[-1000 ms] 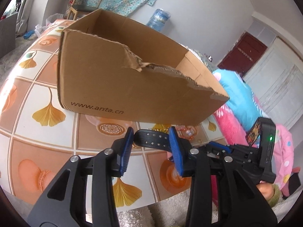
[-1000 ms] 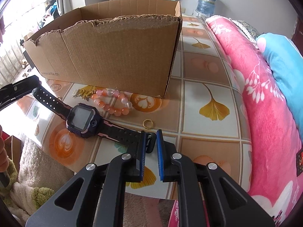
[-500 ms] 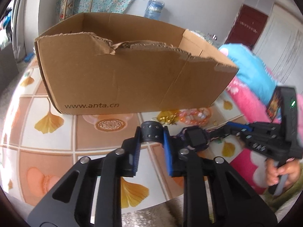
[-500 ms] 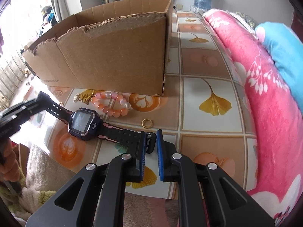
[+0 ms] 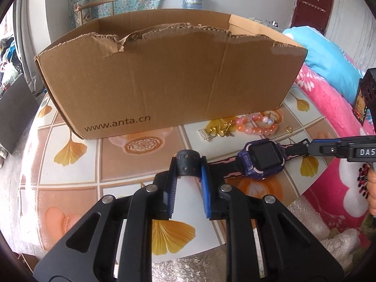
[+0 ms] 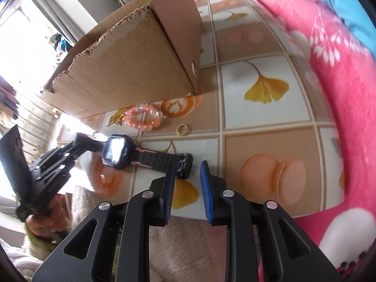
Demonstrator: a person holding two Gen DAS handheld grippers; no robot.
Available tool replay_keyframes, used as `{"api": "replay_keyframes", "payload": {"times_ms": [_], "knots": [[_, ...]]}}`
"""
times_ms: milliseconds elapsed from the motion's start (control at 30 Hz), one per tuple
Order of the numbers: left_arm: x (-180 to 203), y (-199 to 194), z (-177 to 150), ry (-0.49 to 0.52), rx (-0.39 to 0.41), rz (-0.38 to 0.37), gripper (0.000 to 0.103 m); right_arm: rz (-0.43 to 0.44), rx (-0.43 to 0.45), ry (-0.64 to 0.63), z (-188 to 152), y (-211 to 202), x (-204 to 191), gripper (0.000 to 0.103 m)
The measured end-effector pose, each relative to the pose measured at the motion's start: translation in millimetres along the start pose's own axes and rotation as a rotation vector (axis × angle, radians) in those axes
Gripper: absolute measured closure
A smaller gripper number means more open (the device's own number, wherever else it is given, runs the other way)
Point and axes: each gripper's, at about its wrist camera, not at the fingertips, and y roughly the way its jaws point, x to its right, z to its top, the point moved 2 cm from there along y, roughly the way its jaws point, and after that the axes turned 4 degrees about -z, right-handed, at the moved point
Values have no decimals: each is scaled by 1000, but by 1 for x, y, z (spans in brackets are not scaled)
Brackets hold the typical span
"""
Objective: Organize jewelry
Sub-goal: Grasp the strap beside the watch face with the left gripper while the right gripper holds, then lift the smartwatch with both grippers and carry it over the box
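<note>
Task barely started, as I judge it: every piece in view sits on the desk [image 5: 77, 176] outside the cardboard box [image 5: 169, 80]; box interior not visible from either camera, so can't tell if anything is in it.

Smartwatch [image 5: 263, 159] lies on the desk in front of the box, face up, strap stretched out flat. Left gripper [image 5: 189, 168] has its jaws narrow and pinched on the strap's free end, which curls up between the blue pads; they closed down just now and have settled on it. Right gripper [image 6: 188, 174] has jaws that have just been opening: the buckle end of the strap [image 6: 185, 164] sits at the left pad, gap visible to the right pad, so not clamped; looks like a release.

Still loose between watch and box: pink bead bracelet [image 5: 258, 124], gold chain piece [image 5: 216, 132] just beside it on the side away from the bed, small gold ring [image 5: 288, 129] on the other side of the bracelet.

Left to do, my read: get the watch into the box with the left grip, then bracelet, chain, ring. Pink blanket [image 6: 340, 75] borders the desk, not part of the job.
</note>
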Motion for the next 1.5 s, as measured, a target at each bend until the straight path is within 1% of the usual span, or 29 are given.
{"api": "replay_keyframes", "payload": {"times_ms": [133, 267, 367, 433, 600, 767, 833, 900, 1000, 1267, 1500], "knots": [[-1, 0, 1, -3, 0, -2, 85, 29, 1, 14, -1, 1, -4, 80], [0, 0, 1, -4, 1, -3, 85, 33, 20, 9, 0, -1, -8, 79], [-1, 0, 1, -7, 1, -3, 85, 87, 52, 6, 1, -8, -13, 79], [2, 3, 1, -8, 1, -3, 85, 105, 70, -8, 1, -11, -18, 79], [1, 4, 1, -18, 0, -7, 84, 10, 82, -63, 1, -7, -27, 83], [0, 3, 0, -21, 2, -11, 84, -72, 100, -86, 4, -4, -29, 94], [-1, 3, -1, -24, 4, -14, 83, -100, 106, -97, 5, -3, -30, 97], [-2, 2, -1, -27, 5, -19, 83, -147, 117, -117, 5, -1, -34, 98], [-1, 0, -1, -22, 11, -23, 84, -180, 139, -134, 3, -1, -37, 98], [6, -15, 3, 0, 45, -27, 85, -187, 204, -167, 6, -18, -41, 99], [19, -30, 7, 38, 68, -29, 85, -176, 232, -174, 4, -28, -43, 99]]}}
